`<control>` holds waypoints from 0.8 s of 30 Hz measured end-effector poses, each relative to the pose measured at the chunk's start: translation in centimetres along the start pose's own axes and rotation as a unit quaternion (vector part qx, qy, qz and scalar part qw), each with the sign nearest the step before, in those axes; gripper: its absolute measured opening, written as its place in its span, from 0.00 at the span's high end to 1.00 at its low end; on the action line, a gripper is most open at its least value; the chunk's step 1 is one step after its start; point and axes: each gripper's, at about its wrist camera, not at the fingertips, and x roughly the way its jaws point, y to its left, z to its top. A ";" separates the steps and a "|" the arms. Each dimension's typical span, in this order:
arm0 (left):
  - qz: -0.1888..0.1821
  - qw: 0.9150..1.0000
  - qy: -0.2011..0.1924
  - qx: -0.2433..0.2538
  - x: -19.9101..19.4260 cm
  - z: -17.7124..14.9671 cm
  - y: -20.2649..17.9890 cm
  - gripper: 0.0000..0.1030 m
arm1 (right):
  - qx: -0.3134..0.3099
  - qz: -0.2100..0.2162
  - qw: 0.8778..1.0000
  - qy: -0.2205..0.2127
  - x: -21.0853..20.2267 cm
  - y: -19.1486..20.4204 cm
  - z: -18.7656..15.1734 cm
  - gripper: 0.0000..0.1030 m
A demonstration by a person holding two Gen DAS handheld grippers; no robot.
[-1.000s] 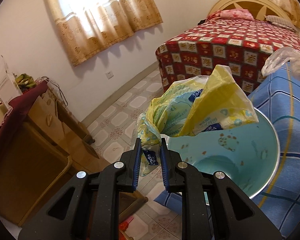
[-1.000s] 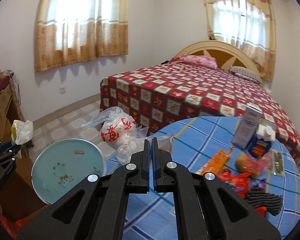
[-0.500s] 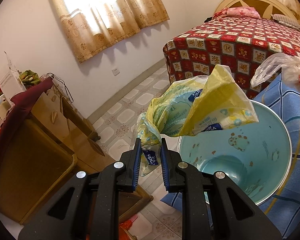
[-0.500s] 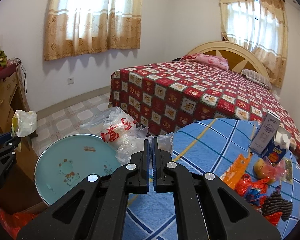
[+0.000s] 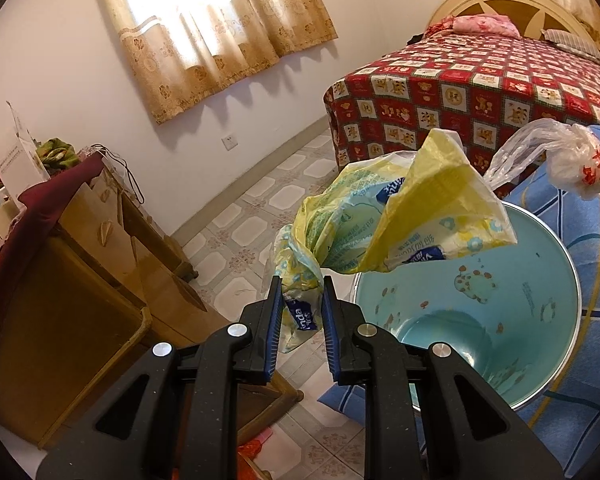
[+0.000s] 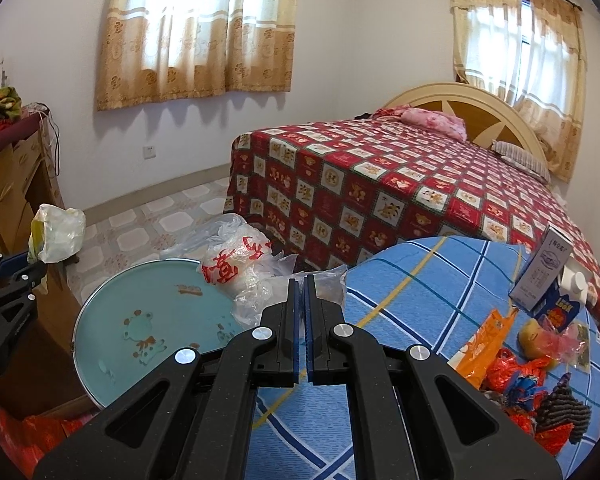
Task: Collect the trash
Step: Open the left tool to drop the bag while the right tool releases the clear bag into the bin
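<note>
My left jaws [image 5: 299,300] are clamped on the twisted neck of a yellow bag [image 5: 384,228], which hangs in the air just left of the teal basin [image 5: 540,320], over the floor [image 5: 240,240]. My right jaws [image 6: 301,292] are pressed together with nothing between them, near a clear bag [image 6: 240,264] with red print that lies at the basin's far rim on the blue surface [image 6: 412,280].

The yellow bag looks light, soft and slick, a crumpled film that would slip from a loose grip, so the bunched neck is the right hold. The clear bag should handle the same; I judge its gathered top the best place to pinch.

The left view shows the neck in my jaws and the print on the yellow bag. Only the right view shows the rest of the trash: cartons [image 6: 548,280], an orange wrapper [image 6: 484,340] and red wrappers [image 6: 512,372] at the surface's right.
</note>
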 end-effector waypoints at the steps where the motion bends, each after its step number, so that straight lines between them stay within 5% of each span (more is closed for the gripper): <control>1: 0.000 1.000 -0.001 0.001 0.0 0.0 0.0 0.81 | 0.000 0.001 1.000 0.000 0.0 0.0 0.0 0.97; 24: -0.009 1.000 -0.001 0.005 -0.2 -0.2 -0.9 0.80 | -0.015 0.015 1.000 0.001 0.2 1.3 -0.1 0.97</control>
